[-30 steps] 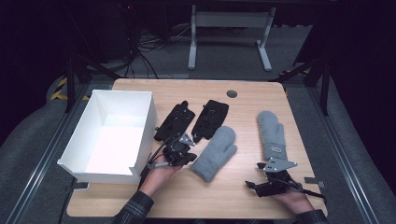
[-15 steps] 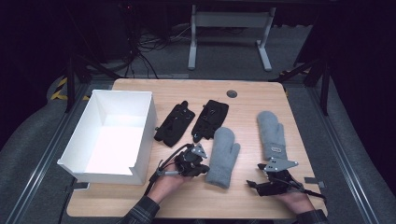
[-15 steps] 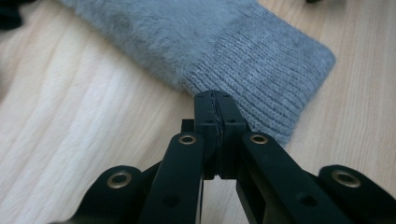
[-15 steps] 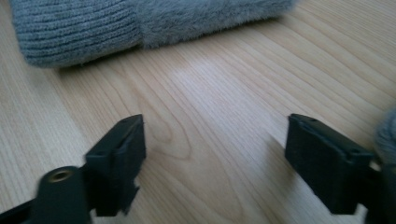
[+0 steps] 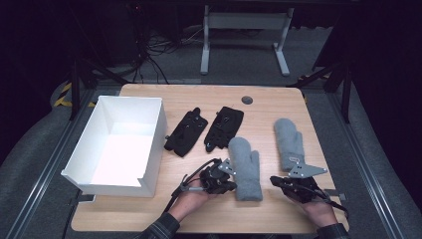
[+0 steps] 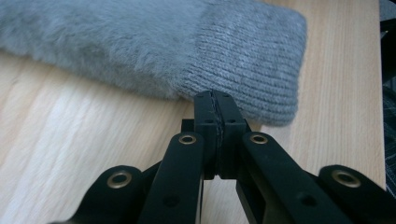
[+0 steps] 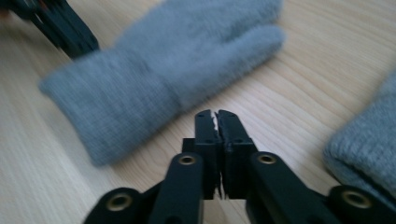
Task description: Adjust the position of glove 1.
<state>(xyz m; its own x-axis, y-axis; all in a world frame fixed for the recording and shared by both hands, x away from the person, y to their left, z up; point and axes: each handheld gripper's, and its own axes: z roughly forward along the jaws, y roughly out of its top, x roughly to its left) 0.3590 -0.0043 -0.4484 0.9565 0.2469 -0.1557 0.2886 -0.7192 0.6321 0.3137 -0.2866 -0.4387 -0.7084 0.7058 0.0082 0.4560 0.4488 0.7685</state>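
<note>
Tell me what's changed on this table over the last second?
The left tool slid toward the person along the near grey mitten, turning it from slanted to straight; its jaws, closed, now meet the cuff's edge. The right tool, far grey mitten, black gloves and white box stayed put.

Place: a lab-style recording room.
Evidence: wooden table [image 5: 149, 219] under bright light, dark surroundings.
Behind the table: tangled cables [image 5: 149, 45] and a metal stand [image 5: 244, 40] on grey floor.

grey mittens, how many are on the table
2. One grey mitten lies beside the left tongs; the other grey mitten lies just beyond the right tongs.
</note>
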